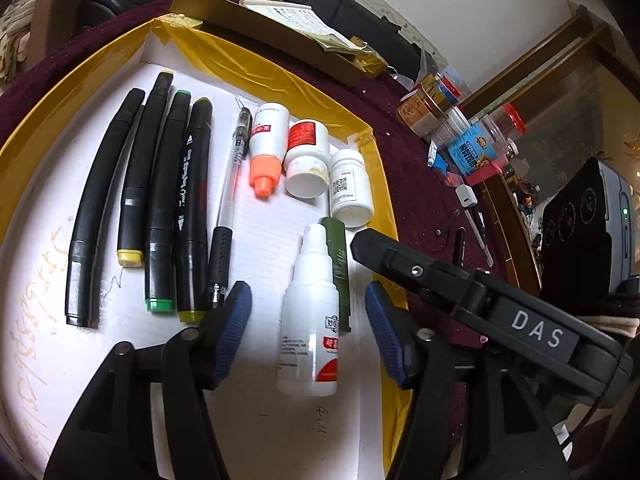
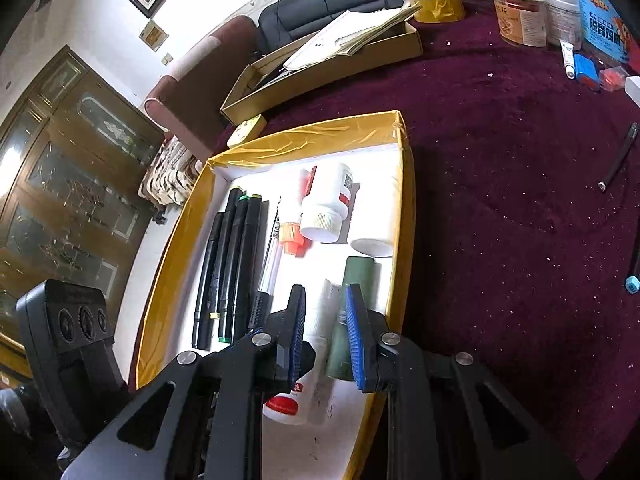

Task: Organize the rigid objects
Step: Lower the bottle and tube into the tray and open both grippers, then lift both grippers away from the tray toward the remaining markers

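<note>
Four black markers (image 1: 136, 204) already lie side by side along the left of the yellow-taped tray (image 1: 280, 76), with a clear pen (image 1: 230, 204) next to them and three small white bottles (image 1: 308, 160) grouped at the far right. Nearer to me lie a white spray bottle (image 1: 310, 320) and, touching its right side, a dark green tube (image 1: 338, 268).

My left fingers (image 1: 308, 332) hang wide apart on either side of the spray bottle, gripping nothing. My right fingers (image 2: 325, 336) stand a narrow gap apart over the green tube and the spray bottle's neck. I cannot tell whether the right-hand pad touches the tube; nothing looks clamped.

I judge I am at the placing step, settling this last pair among the sorted things. Out on the maroon worktop (image 2: 500, 208) a dark pen (image 2: 618, 158) and a blue-capped one (image 2: 634, 276) lie loose, well apart from the tray.

Next I would lift my right hand straight up without nudging the tube, which would roll easily, then reach right for those loose pens. They belong beside the markers, laid parallel.
</note>
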